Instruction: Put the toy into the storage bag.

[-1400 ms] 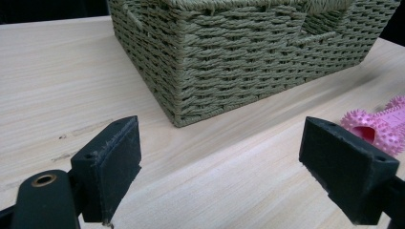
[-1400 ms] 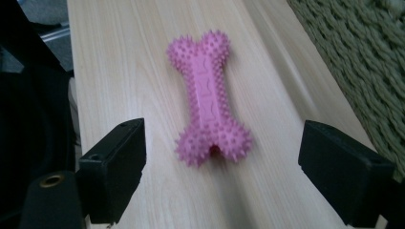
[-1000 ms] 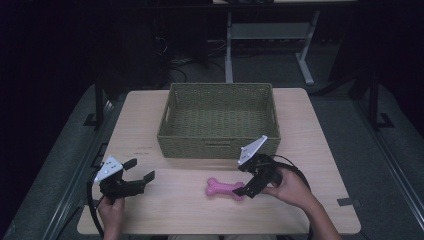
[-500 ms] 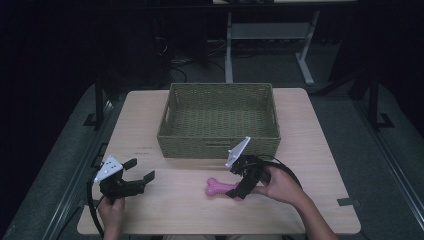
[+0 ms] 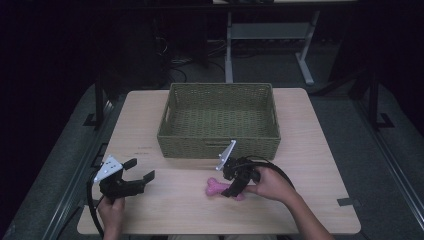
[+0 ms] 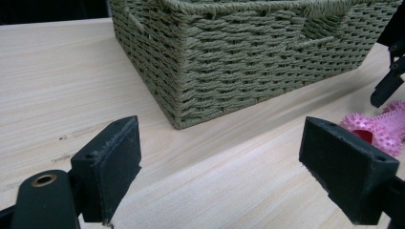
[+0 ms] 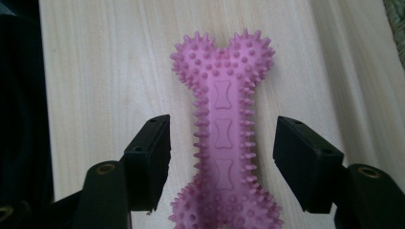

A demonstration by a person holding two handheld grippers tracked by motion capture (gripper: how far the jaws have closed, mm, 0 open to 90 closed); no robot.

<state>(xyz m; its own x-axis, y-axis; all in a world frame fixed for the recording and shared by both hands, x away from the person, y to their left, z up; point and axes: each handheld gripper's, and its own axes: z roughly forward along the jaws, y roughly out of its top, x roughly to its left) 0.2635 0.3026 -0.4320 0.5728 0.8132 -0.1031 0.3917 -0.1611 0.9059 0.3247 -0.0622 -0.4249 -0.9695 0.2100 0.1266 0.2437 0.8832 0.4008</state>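
Note:
A pink spiky bone toy [image 5: 215, 187] lies flat on the wooden table [image 5: 310, 165], in front of the green woven basket [image 5: 220, 145]. My right gripper [image 5: 231, 190] is lowered over the toy's right half. In the right gripper view its jaws have just been closing and straddle the toy's [image 7: 224, 129] narrow shaft, with a gap left on each side. My left gripper [image 5: 140, 170] is held open near the table's front left, with nothing between its fingers [image 6: 112, 167]. In the left gripper view the toy [image 6: 377, 131] shows at the right edge.
The basket [image 6: 248, 57] looks empty and stands mid-table, just behind both grippers. A piece of dark tape [image 5: 348, 202] sits near the table's front right corner. Dark floor and a desk frame [image 5: 265, 35] lie beyond the far edge.
My right gripper has moved left and down onto the bone toy, and its jaws have narrowed around the toy. The left gripper has stayed put.

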